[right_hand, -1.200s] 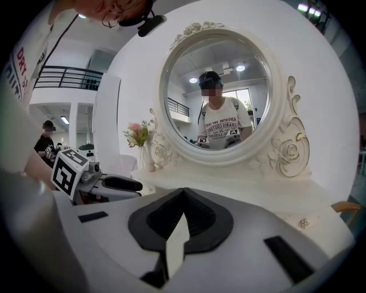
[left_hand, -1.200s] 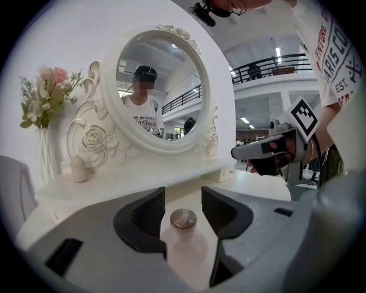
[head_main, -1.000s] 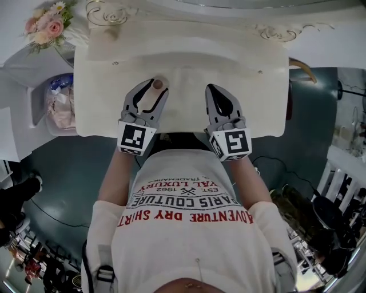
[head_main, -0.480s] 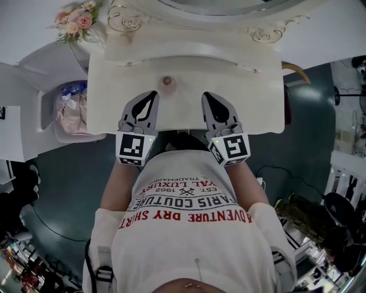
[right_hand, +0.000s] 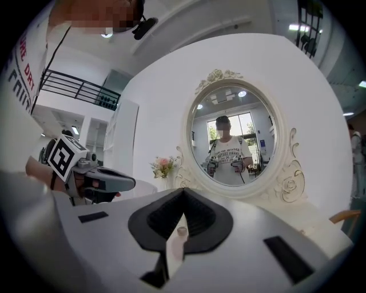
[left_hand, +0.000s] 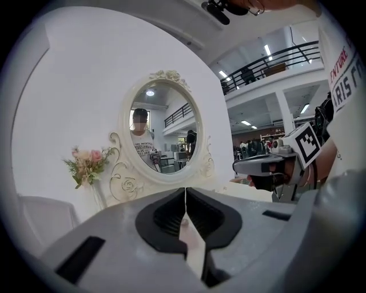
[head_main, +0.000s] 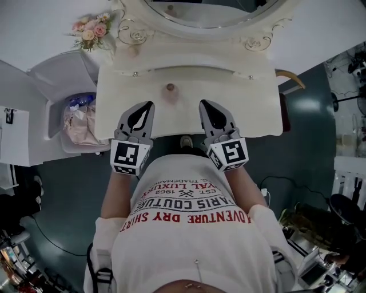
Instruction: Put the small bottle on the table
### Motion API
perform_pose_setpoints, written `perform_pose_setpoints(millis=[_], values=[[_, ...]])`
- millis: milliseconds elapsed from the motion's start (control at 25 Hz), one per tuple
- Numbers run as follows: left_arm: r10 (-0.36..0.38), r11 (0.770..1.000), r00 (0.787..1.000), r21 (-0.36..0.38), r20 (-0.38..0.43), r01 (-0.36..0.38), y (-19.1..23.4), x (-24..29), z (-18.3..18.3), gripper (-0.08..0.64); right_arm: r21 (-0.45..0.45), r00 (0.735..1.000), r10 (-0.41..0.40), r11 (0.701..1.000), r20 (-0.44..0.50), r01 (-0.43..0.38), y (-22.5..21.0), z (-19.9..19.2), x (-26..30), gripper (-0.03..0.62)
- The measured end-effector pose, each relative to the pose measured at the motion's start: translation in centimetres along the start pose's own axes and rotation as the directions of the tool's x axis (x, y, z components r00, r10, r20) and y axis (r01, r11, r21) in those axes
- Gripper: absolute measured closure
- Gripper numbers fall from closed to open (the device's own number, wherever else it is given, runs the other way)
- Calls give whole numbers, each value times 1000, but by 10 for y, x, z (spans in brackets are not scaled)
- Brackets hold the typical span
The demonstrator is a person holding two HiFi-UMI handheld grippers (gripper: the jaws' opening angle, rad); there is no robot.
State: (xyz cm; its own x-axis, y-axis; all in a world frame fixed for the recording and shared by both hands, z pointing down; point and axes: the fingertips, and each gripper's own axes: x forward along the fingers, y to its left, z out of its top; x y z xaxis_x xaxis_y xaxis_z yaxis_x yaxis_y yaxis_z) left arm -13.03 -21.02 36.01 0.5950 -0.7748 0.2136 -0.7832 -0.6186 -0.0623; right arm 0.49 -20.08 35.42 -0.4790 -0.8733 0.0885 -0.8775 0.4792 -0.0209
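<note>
The small bottle [head_main: 170, 88] stands upright on the cream dressing table [head_main: 251, 109], a little ahead of both grippers and between their lines. My left gripper [head_main: 150, 105] hovers over the table's front part, shut and empty, its tips short of the bottle. My right gripper [head_main: 201, 103] is level with it, also shut with nothing held. In the right gripper view the bottle [right_hand: 182, 231] shows low through the cut-out behind the jaw tips [right_hand: 183, 190]. The left gripper view has its jaws [left_hand: 185, 191] pressed together along one thin line.
An oval mirror [head_main: 211, 11] in an ornate white frame rises at the table's back. A pink flower bunch [head_main: 91, 31] stands at the back left. A white bin with bags [head_main: 80, 117] sits left of the table. A chair back [head_main: 289, 77] pokes out at the right.
One second ago the left jaws stood open around the bottle. They have since drawn back from it and shut, leaving the bottle alone on the table. The head camera has risen.
</note>
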Motion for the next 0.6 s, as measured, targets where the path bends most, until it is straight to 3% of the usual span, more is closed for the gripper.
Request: perform_pose_setpoints(millis=[160, 600], values=[[15, 1000, 1000, -14, 15, -14, 4, -10, 1, 551, -3, 999, -4, 1000, 37, 4, 4, 12, -7, 594], [10, 1000, 1000, -19, 15, -10, 0, -17, -2, 551, -21, 999, 18, 1000, 28, -17, 17, 8, -11, 594]])
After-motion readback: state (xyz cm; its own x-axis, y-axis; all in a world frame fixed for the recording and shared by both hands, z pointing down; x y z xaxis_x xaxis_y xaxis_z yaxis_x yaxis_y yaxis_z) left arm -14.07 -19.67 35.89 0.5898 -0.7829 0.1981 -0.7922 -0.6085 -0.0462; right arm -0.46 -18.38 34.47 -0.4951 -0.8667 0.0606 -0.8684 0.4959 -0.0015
